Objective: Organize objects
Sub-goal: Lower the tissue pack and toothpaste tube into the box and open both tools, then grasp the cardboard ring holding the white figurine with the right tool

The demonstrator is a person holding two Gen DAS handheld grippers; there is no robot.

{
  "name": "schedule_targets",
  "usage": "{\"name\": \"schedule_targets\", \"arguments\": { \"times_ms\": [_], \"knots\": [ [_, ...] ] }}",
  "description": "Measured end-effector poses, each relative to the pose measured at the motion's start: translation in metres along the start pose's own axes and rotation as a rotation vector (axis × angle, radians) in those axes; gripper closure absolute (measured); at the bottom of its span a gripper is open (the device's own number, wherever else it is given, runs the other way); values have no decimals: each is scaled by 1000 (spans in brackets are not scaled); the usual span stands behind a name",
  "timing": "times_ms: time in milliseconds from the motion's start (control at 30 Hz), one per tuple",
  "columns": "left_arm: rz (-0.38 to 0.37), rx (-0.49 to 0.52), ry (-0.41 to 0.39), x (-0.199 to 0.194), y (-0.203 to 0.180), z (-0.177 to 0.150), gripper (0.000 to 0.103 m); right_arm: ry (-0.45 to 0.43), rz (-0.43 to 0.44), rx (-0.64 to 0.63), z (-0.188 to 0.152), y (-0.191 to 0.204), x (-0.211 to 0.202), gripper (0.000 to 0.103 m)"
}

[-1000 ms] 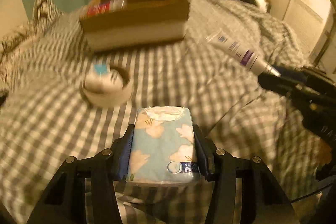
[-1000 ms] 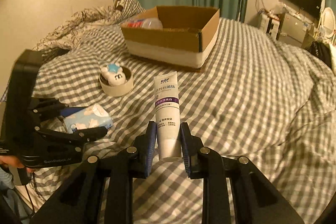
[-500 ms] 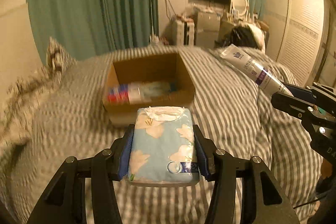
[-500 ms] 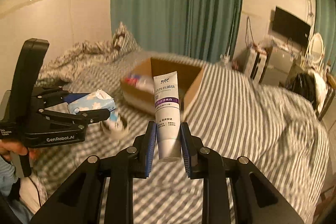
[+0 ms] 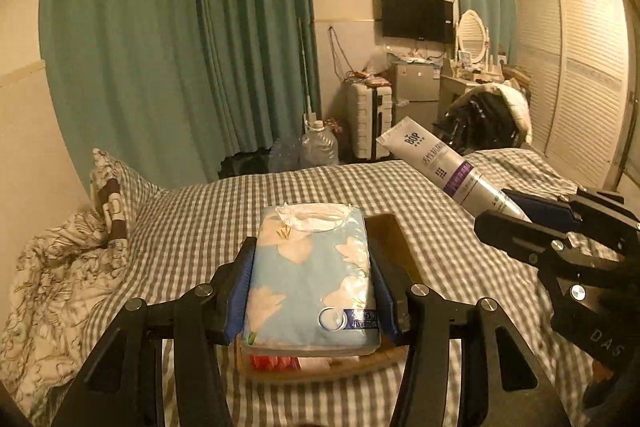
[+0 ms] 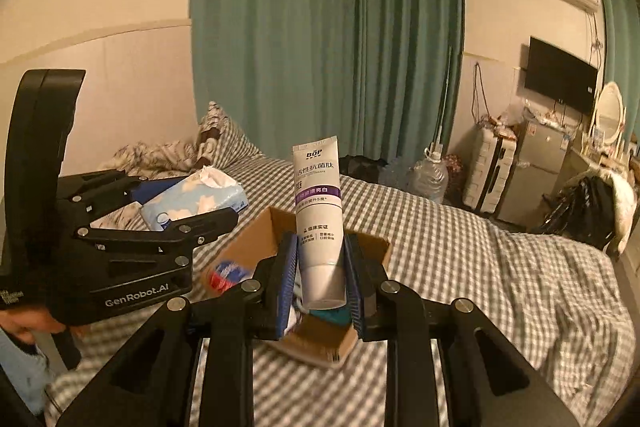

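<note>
Left claw (image 5: 310, 291) clamped on a blue floral tissue pack (image 5: 310, 279); right claw (image 6: 320, 275) clamped on a white toothpaste tube (image 6: 320, 223), cap end down. Both are held above the open cardboard box (image 6: 256, 239) resting on the checked bed (image 6: 500, 287); green curtains (image 5: 180, 47) beyond.

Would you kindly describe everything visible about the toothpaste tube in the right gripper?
The toothpaste tube is white, apparently soft plastic, with a purple band, dark printed text and "BOP" near its flat crimped end. It stands nearly upright, crimp upward, its wider cap end down between the blue pads of the right gripper, which is shut on it. It hangs in the air above the open cardboard box on the checked bed, touching only the pads. The left wrist view shows it tilted.
</note>
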State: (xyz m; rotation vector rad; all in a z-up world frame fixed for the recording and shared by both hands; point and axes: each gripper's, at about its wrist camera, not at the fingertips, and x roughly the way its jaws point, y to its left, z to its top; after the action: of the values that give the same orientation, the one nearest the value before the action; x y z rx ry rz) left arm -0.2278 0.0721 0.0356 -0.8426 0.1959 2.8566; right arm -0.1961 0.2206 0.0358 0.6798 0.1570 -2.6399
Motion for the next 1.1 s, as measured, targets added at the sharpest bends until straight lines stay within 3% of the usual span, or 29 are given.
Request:
{"name": "schedule_targets", "arguments": {
  "times_ms": [233, 367, 467, 500, 533, 600, 767, 867, 1100],
  "knots": [
    [-10, -39, 146, 101, 21, -27, 50, 120, -9, 51, -29, -11, 96, 80],
    [-25, -65, 197, 132, 31, -44, 50, 158, -12, 39, -53, -13, 126, 80],
    [-20, -46, 212, 141, 30, -48, 44, 166, -20, 58, -63, -18, 135, 80],
    [-13, -41, 213, 140, 29, -49, 32, 165, -27, 61, -65, -20, 134, 74],
    [4, -39, 211, 138, 28, -50, 17, 157, -44, 59, -66, -21, 130, 57],
    [26, -39, 195, 129, 27, -51, 10, 129, -71, 61, -65, -24, 117, 38],
    [34, -23, 171, 82, 22, -48, 10, 64, -109, 76, -50, -30, 58, 29],
    [40, -16, 119, 39, 23, -43, 0, 18, -136, 77, -38, -28, 15, 20],
    [40, -7, 68, -58, 38, -61, 0, -48, -178, 55, -26, 2, -77, 5]
  ]
}}
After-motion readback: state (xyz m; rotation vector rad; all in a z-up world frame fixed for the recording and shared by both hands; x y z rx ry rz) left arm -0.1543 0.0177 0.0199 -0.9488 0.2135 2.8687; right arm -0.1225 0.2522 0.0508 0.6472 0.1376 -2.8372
